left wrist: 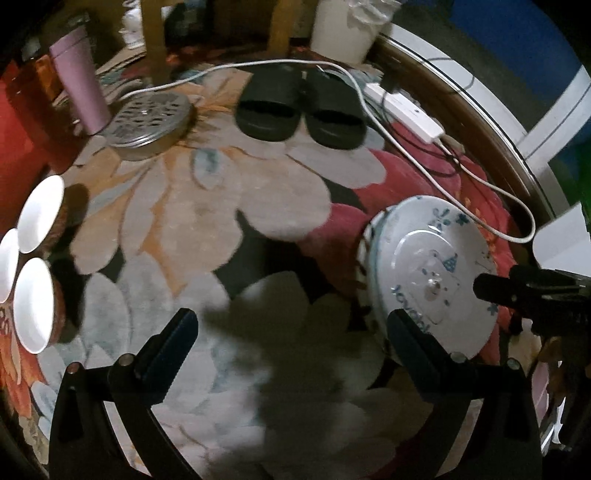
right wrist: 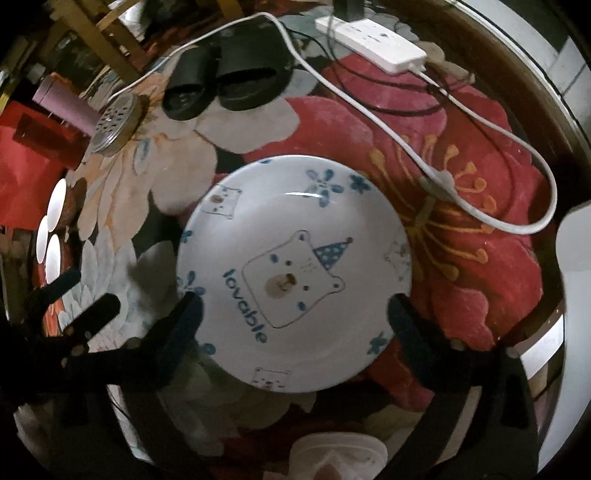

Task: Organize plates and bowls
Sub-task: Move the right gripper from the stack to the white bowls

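Note:
A white plate (right wrist: 295,273) with a blue bear and the word "lovable" lies on the floral rug, right in front of my right gripper (right wrist: 295,314), which is open with a finger on each side of the plate's near half. The same plate, seemingly atop a stack, shows in the left wrist view (left wrist: 428,273) at the right. My left gripper (left wrist: 291,332) is open and empty over the rug, left of the plate. Three white bowls (left wrist: 35,302) with patterned outsides stand clustered at the far left; they also show in the right wrist view (right wrist: 51,236).
Black slippers (left wrist: 299,110), a perforated metal lid (left wrist: 147,118), a pink tumbler (left wrist: 79,81), a white bin (left wrist: 347,29) and a power strip (left wrist: 402,107) with a white cable (right wrist: 406,144) lie at the rug's far side. A red box (right wrist: 26,158) stands at left.

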The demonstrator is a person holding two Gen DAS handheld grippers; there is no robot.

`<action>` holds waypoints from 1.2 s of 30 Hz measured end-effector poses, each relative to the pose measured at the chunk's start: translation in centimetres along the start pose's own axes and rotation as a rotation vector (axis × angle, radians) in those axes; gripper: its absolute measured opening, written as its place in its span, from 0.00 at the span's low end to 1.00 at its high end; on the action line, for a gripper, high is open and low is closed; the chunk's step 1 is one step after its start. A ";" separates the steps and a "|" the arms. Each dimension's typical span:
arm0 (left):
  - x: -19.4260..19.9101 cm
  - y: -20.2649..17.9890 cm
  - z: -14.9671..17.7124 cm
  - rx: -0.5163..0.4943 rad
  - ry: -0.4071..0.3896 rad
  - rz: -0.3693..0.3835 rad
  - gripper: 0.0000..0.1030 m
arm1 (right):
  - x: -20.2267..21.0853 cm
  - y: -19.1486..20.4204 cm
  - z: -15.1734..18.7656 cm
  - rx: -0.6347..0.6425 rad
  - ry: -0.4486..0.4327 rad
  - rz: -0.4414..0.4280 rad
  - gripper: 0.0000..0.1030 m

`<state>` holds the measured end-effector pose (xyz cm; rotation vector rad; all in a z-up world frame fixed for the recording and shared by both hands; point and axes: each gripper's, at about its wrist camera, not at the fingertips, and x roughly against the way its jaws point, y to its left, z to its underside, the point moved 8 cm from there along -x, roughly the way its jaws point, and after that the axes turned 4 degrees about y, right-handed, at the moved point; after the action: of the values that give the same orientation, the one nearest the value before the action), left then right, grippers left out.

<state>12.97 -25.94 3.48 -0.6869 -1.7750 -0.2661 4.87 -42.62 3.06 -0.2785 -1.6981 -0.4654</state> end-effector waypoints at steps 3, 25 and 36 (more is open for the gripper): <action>0.4 1.3 0.2 0.013 -0.005 -0.012 1.00 | 0.0 1.3 0.0 0.026 0.002 -0.001 1.00; 3.0 13.1 3.9 0.208 -0.012 -0.100 0.99 | -1.7 10.4 1.0 0.185 0.042 -0.055 1.00; 4.2 18.1 6.0 0.274 -0.013 -0.155 0.99 | -2.9 15.3 2.0 0.281 0.076 -0.070 1.00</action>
<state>17.81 -7.08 2.50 -0.3573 -1.8364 -0.1185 10.32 -27.89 2.25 0.0027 -1.6789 -0.2800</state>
